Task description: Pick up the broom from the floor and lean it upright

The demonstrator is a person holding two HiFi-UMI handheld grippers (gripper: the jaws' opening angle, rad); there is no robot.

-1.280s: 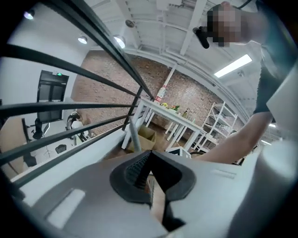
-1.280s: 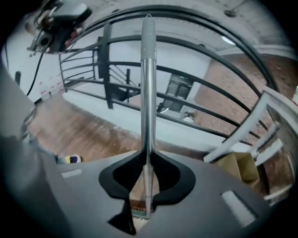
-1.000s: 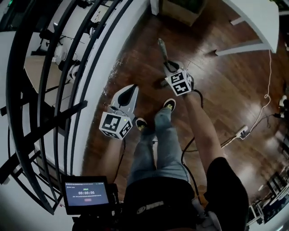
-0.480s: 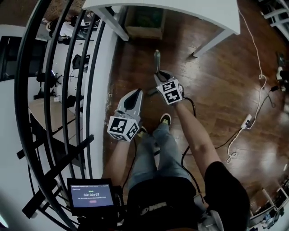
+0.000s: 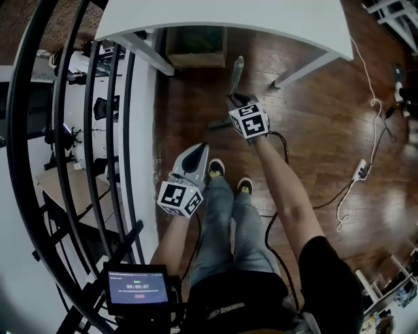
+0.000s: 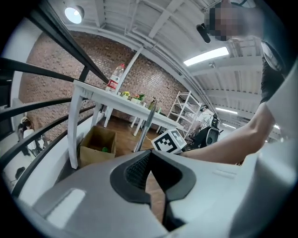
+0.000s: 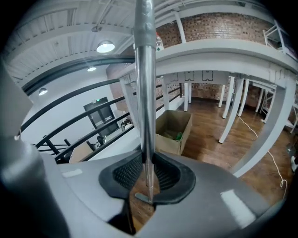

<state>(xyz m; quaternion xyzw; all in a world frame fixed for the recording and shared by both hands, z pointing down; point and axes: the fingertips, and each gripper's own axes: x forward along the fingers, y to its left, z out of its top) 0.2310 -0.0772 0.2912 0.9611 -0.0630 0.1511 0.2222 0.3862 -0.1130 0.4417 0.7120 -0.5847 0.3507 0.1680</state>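
The broom's grey metal handle rises straight up between the jaws of my right gripper, which is shut on it. In the head view the handle sticks out past the right gripper toward the white table; the broom's head is hidden. My left gripper hangs lower left beside the person's legs, jaws shut and empty. From the left gripper view, the handle and the right gripper's marker cube stand ahead.
A white table stands ahead with a cardboard box under it. A black railing runs along the left over a lower floor. A cable and power strip lie on the wood floor at right. Shoes stand between the grippers.
The right gripper has carried the broom handle toward the white table and rolled. The left gripper followed alongside. The person has stepped forward.
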